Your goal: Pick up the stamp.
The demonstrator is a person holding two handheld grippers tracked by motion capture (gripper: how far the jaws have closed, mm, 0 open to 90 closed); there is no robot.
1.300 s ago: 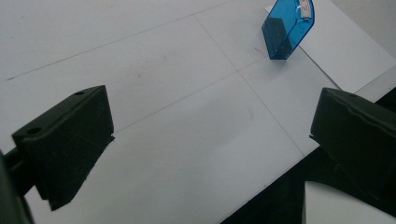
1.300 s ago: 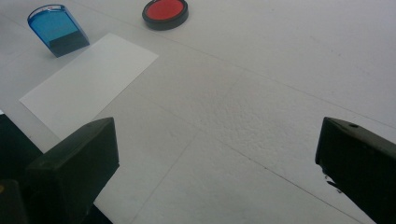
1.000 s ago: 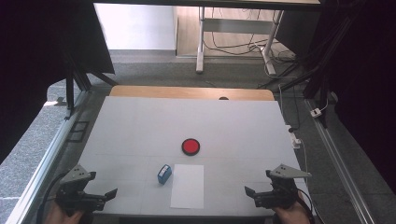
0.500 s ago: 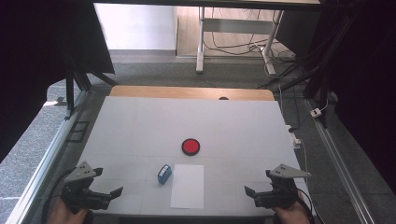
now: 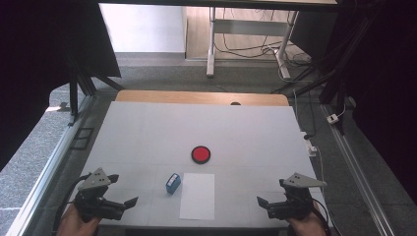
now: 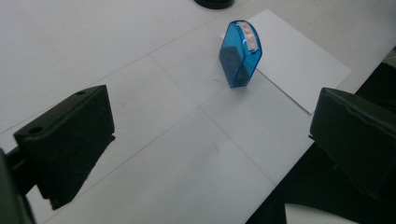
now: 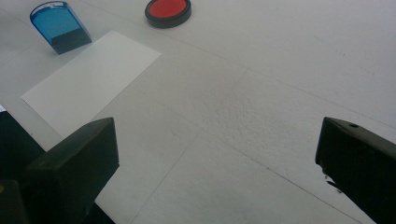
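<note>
At the near left corner of the surface the left claw hangs wide open, holding nothing — aimed at the blue stamp, which stands near the front edge, just left of the white paper sheet. Behind them sits the red ink pad. At the near right corner the right claw gapes — empty too.

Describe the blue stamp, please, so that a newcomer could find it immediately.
On the white table, find the paper sheet near the front edge. The stamp stands at its upper left corner, nearer the left gripper. It is translucent blue and upright, unlike the flat red pad.
</note>
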